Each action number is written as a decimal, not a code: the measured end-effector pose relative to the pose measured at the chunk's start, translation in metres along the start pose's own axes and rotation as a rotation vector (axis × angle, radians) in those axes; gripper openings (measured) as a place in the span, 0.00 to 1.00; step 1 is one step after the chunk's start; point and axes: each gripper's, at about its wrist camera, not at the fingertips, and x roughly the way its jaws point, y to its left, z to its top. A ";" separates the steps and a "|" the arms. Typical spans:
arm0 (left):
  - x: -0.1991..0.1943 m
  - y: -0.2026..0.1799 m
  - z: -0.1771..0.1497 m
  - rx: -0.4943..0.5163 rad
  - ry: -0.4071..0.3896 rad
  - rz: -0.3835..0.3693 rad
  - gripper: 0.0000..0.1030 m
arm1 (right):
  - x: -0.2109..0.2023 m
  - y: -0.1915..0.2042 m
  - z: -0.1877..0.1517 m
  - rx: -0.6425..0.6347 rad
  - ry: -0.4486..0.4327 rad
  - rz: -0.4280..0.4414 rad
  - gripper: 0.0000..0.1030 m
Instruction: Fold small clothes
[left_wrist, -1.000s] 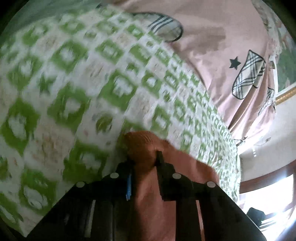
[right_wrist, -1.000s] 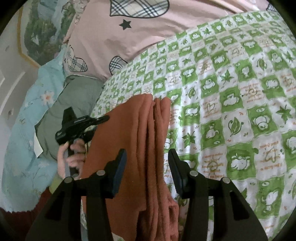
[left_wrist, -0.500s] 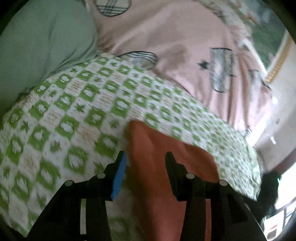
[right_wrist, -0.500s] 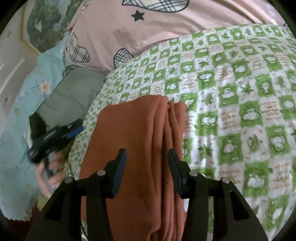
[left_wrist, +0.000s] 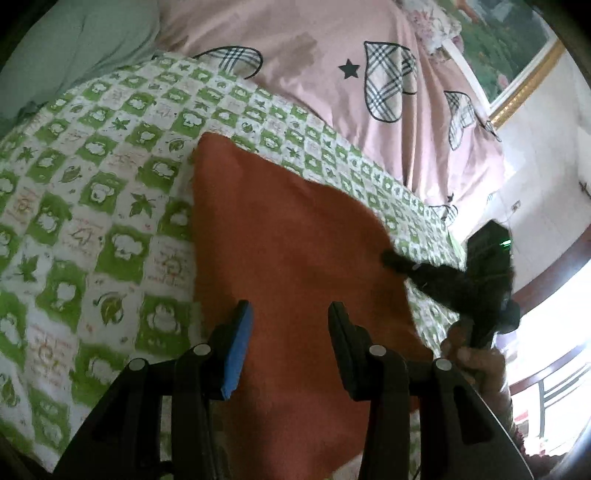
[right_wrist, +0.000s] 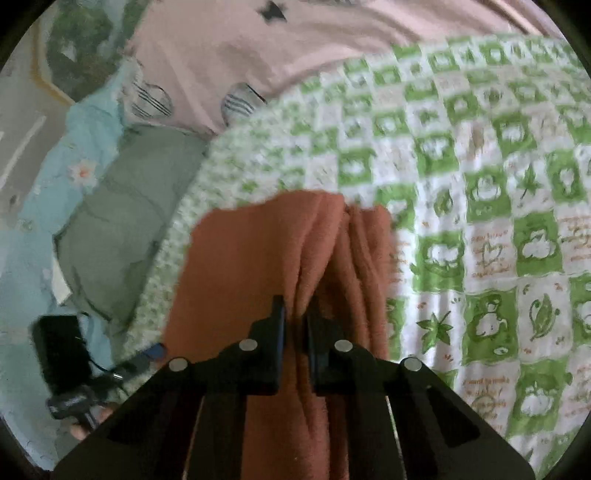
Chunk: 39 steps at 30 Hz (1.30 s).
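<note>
- Bed surface: a bedsheet (left_wrist: 110, 229) of white cotton printed with green checker squares, leaves and small animals covers the bed and carries the work.
- Task item: a rust-orange, soft, folded garment (left_wrist: 295, 240) lies flat on the sheet; in the right wrist view its right-hand edge (right_wrist: 354, 258) bunches into lengthwise pleats.
- Left tool (left_wrist: 290, 336): its jaws stand apart above the garment, one blue pad (left_wrist: 238, 354) showing, and nothing is pinched between them.
- Right tool (right_wrist: 295, 325): its jaws are nearly together and pinch a fold of the orange cloth, which rises between them.
- In the left wrist view the right tool appears as a black body (left_wrist: 476, 280) at the garment's right edge, held by a hand (left_wrist: 476, 362).
- Head of bed: a pink quilt (left_wrist: 332, 74) with plaid hearts and black stars lies beyond the sheet, with a grey-green pillow (right_wrist: 125, 229) beside it.
- Light-blue floral fabric (right_wrist: 40, 229) lies past the pillow.
- Room: a gold-framed landscape picture (left_wrist: 517, 55) hangs on a pale wall; bright daylight enters at the lower right of the left wrist view.
</note>
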 end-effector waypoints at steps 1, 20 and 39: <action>-0.008 -0.005 -0.004 0.021 -0.007 -0.004 0.41 | -0.016 0.007 -0.002 -0.014 -0.052 0.022 0.11; 0.002 0.001 -0.035 -0.008 0.039 0.071 0.24 | -0.006 -0.019 -0.014 0.024 -0.035 -0.248 0.21; -0.030 -0.023 -0.068 0.082 0.042 0.040 0.16 | -0.035 0.018 -0.071 -0.041 0.005 -0.115 0.21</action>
